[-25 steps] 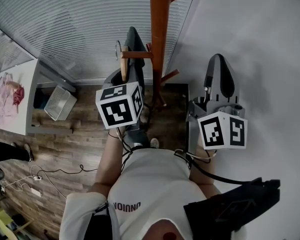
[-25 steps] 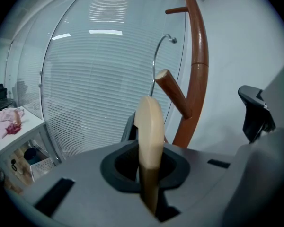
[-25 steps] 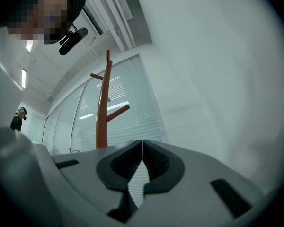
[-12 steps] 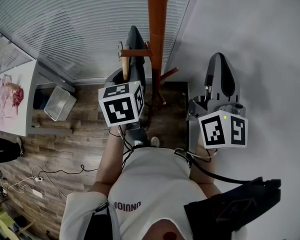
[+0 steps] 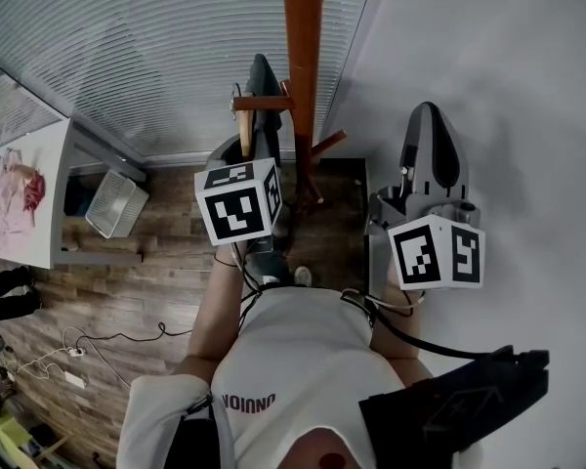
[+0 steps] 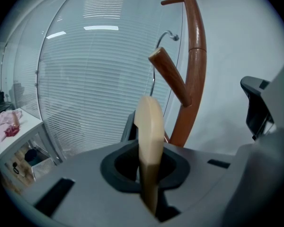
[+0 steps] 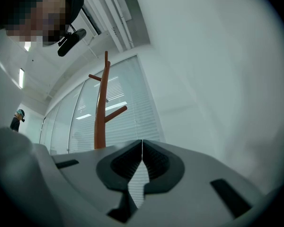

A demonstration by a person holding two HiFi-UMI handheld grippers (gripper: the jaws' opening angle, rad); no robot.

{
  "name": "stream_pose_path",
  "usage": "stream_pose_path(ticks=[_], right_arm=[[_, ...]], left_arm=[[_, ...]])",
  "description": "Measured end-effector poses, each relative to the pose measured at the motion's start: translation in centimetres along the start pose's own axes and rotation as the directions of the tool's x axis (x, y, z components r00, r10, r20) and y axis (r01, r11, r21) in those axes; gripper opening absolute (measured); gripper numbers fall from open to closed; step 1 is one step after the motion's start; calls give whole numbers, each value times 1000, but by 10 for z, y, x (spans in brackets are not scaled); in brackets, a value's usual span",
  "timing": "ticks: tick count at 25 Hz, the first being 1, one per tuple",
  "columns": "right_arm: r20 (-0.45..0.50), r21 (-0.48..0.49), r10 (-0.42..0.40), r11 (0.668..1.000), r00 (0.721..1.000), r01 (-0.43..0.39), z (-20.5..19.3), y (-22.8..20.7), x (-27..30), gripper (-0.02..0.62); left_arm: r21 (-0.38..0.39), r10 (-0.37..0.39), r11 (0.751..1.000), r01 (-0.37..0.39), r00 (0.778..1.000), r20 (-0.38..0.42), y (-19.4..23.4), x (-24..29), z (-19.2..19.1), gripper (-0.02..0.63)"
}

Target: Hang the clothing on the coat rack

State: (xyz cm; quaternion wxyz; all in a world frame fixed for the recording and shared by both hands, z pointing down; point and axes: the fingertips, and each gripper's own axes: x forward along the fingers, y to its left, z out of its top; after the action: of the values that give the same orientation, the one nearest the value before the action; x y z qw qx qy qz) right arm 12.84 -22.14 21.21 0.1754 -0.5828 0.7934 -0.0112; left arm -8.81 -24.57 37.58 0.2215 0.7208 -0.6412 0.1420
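My left gripper (image 5: pixel 261 78) is shut on a pale wooden hanger (image 6: pixel 149 131), held edge-on between the jaws. Its metal hook (image 6: pixel 166 35) curves up just behind the tip of a slanted peg (image 6: pixel 169 74) of the red-brown coat rack (image 5: pixel 303 57); I cannot tell whether they touch. No garment shows on the hanger. Pink clothing (image 5: pixel 15 186) lies on a white table (image 5: pixel 57 213) far to the left. My right gripper (image 5: pixel 428 130) is shut and empty, right of the rack near the white wall; its view shows the closed jaws (image 7: pixel 142 157) and the rack (image 7: pixel 101 122) beyond.
Window blinds (image 5: pixel 127 47) run behind the rack, and a white wall (image 5: pixel 527 86) fills the right. A white basket (image 5: pixel 115 201) stands under the table. Cables (image 5: pixel 78 345) trail across the wooden floor. A person's dark sleeve (image 5: pixel 5 291) shows at the left edge.
My left gripper and the hanger have edged slightly toward the rack pole. The right gripper has stayed still. The dark sleeve at the left edge has shifted.
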Motion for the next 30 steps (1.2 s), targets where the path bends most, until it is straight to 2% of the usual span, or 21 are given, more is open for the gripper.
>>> stream_pose_path(ticks=[30], right_arm=[[-6, -30, -26, 999, 1000, 26, 1, -8, 0, 21]], left_arm=[[37, 9, 999, -7, 999, -48, -2, 18, -17, 35]])
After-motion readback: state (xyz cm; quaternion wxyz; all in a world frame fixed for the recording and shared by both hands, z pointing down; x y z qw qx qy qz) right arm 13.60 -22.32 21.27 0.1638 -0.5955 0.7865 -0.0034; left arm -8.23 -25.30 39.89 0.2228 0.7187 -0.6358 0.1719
